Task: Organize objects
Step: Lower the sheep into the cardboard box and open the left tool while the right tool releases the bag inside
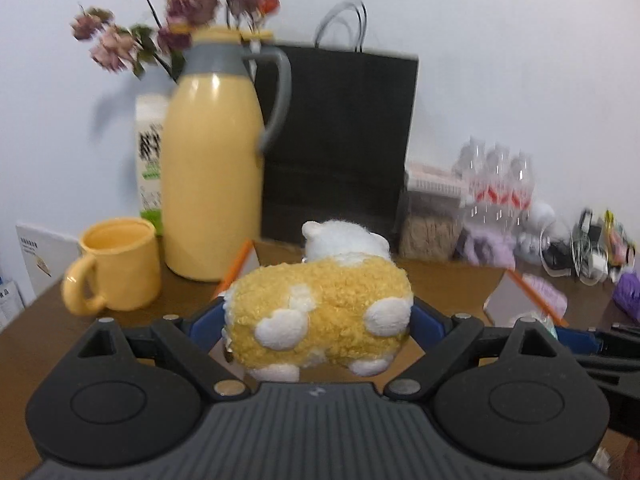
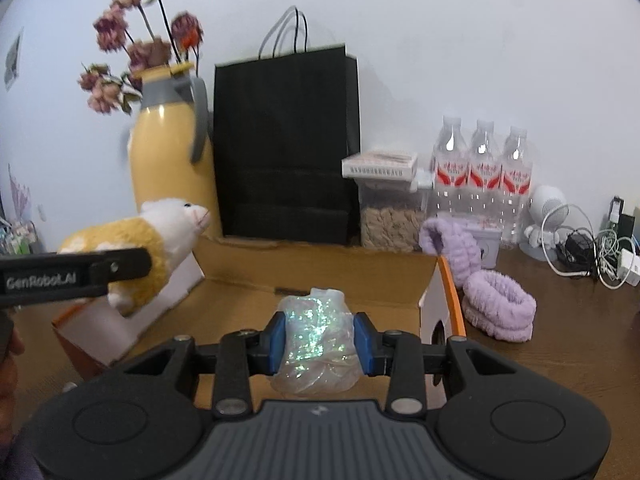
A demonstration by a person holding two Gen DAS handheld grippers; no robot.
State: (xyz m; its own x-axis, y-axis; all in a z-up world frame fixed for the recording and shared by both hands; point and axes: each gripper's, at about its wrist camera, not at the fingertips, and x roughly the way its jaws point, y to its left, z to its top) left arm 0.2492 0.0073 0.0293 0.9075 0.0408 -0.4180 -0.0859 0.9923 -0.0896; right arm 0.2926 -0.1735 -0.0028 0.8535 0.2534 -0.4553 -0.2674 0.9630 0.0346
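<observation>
Carrying: both tools loaded, both over the open cardboard box (image 2: 320, 276) on the tabletop (image 2: 568, 320); judged step is dropping items into the box.
Left tool: left tool (image 1: 318, 316) clamped on the plush sheep (image 1: 320, 304), blue pads (image 1: 426, 316) pressed into its yellow flanks; toy is off the surface, head pointing away from the camera.
Right tool: right tool (image 2: 318, 344) closed narrow on a crinkly iridescent plastic bundle (image 2: 314, 340), pads squeezing both sides.
Item position: in the right wrist view the sheep hangs above the box's left flap (image 2: 120, 320), the bundle above the box's open middle.
Next move: my read is lower each item inside the walls, then spread the jaws. Bundle is already lined up; sheep needs to come inward past the left flap first.
Obstructions: upright flaps on left and right (image 2: 444, 308) narrow the entry; two tools in one box risk bumping each other, so stagger the drops.
Nearby left: yellow thermos jug (image 1: 214, 176) and yellow mug (image 1: 118, 264) just beside the box, dried flowers (image 1: 176, 20) behind.
Nearby back: black paper bag (image 2: 284, 148) at the box's far edge, water bottles (image 2: 484, 168) and a clear lidded container (image 2: 390, 216) beyond.
Nearby right: purple headbands (image 2: 496, 304) just beside the right flap, cable tangle (image 2: 592, 252) well apart.
</observation>
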